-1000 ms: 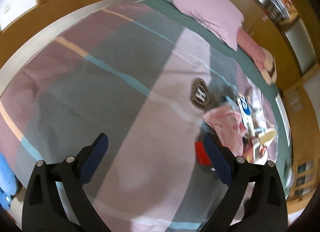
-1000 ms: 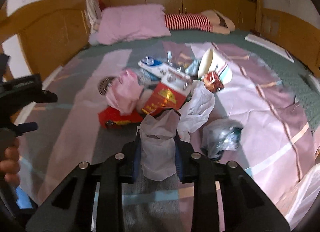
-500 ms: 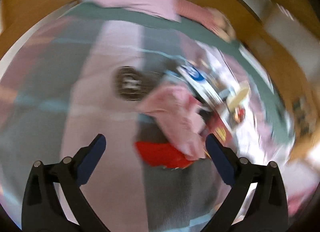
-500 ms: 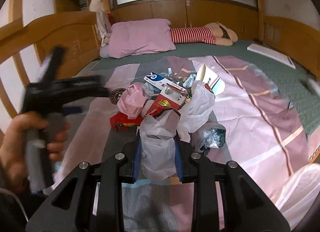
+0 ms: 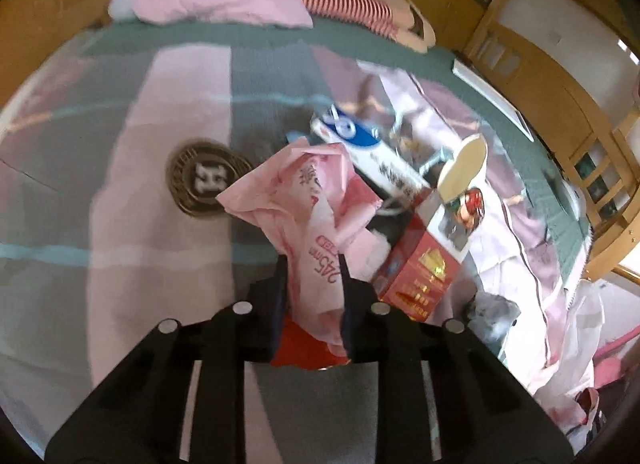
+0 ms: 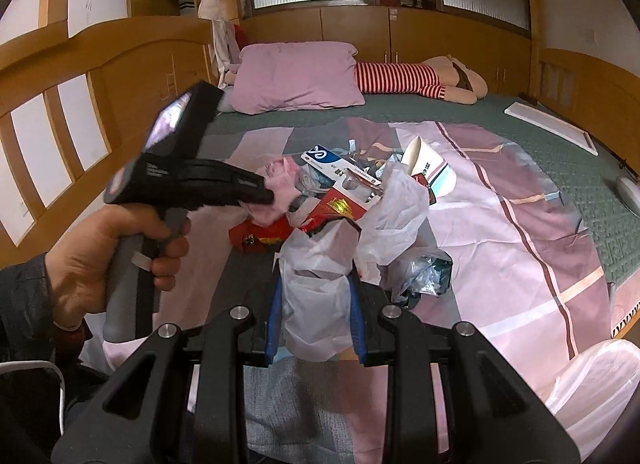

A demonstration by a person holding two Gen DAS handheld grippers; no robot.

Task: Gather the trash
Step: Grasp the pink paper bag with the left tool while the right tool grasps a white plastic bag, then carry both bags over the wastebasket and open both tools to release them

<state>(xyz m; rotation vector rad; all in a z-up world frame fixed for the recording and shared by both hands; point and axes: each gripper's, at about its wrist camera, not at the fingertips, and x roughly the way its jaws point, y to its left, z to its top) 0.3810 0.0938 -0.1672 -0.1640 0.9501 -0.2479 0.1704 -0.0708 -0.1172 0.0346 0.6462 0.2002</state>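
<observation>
Wood-panelled walls and cupboards close in a wide bed whose green cover carries a pink, grey and mauve patchwork sheet; a pink pillow and a striped soft toy lie at the head, toward twelve o'clock in both views.

Trash sits heaped in the middle of the sheet. In the left wrist view the left hand-held gripper has its jaws closing on a crumpled pink wrapper, whose lower end already runs between the pads and looks pinched there. At three o'clock of the wrapper lies a red carton, with a white-and-blue box at one o'clock and a paper cup further toward two o'clock. A flat red packet shows under the jaws. A round dark badge lies on the sheet at nine o'clock of the wrapper, apart from the heap.

The right hand-held gripper is clamped on a thin white plastic bag, which rises from between its pads; I take it for the collecting bag. A person's hand grips the left tool at nine o'clock in that view.

The step in hand seems to be the pick of the pink wrapper. Next comes a lift clear of the red packet beneath, then carrying it over to the white bag; the bag's mouth looks slack and folded, so it may need spreading before the wrapper will drop in. The wrapper is light and floppy, so a loose pinch could let it slip.
</observation>
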